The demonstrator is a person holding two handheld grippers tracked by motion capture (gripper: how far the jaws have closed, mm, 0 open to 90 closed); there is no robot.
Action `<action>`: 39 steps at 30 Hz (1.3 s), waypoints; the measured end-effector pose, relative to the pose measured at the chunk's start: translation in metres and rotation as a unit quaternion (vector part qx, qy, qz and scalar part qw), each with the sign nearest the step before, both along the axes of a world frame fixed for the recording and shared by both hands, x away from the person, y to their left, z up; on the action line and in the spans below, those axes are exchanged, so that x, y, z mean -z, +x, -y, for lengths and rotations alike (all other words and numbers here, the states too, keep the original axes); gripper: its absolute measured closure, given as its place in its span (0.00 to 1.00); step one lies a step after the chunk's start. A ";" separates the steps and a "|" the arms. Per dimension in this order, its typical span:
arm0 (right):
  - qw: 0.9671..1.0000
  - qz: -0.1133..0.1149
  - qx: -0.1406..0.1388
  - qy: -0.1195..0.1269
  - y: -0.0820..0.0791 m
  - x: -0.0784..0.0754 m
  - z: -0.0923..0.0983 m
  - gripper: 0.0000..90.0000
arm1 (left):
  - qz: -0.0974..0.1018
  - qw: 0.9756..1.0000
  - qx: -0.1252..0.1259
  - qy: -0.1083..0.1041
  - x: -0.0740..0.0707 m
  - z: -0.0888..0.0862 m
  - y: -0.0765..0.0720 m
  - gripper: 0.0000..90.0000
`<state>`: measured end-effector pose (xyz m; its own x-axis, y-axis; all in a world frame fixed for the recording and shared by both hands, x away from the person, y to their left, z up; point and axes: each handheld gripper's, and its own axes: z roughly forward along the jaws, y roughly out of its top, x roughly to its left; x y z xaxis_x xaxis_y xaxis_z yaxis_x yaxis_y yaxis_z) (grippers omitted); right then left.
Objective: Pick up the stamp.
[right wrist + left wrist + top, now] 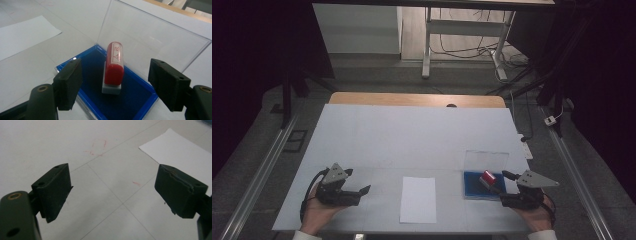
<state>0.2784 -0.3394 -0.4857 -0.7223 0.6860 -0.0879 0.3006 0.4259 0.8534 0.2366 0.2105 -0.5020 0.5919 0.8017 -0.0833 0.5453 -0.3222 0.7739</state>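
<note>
A red stamp [114,65] with a grey base stands upright on the blue ink pad [135,100], whose clear lid [150,40] is raised behind it. In the high view the stamp [487,178] and pad [473,186] sit right of the white paper sheet [418,199]. My right gripper [503,181] [120,85] is open, its jaws on either side of the stamp without touching it. At the table's front left, my left gripper [362,192] [113,192] is open over bare table, the paper sheet [180,152] ahead of it to the right.
The white table top [412,135] has faint red marks [97,147] ahead of the left gripper. Beyond the table's wooden far edge [417,99] stand a desk frame [462,30] and loose cables on the floor.
</note>
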 end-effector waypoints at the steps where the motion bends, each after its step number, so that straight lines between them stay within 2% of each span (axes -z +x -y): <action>1: 1.000 0.000 0.000 0.000 0.000 0.000 0.000 0.30 | 0.000 1.000 0.000 0.000 0.000 0.000 0.000 0.16; 7: 1.000 -0.011 -0.004 0.007 0.002 0.001 0.001 0.31 | 0.003 1.000 -0.008 -0.010 -0.001 0.001 0.000 0.16; 10: 1.000 -0.010 0.000 0.004 -0.002 -0.001 0.000 0.31 | 0.004 1.000 -0.005 -0.003 -0.001 0.003 -0.001 0.15; 17: 1.000 -0.012 -0.001 0.002 -0.007 -0.003 -0.003 0.31 | 0.004 1.000 0.001 -0.005 -0.002 0.006 -0.001 0.16; 29: 1.000 -0.011 -0.010 0.002 -0.005 -0.012 -0.007 0.32 | 0.001 1.000 0.002 0.002 -0.003 0.005 -0.001 0.16; 39: 1.000 -0.028 0.005 -0.008 -0.002 -0.031 -0.011 0.33 | -0.009 1.000 0.015 0.014 0.000 0.010 0.002 0.16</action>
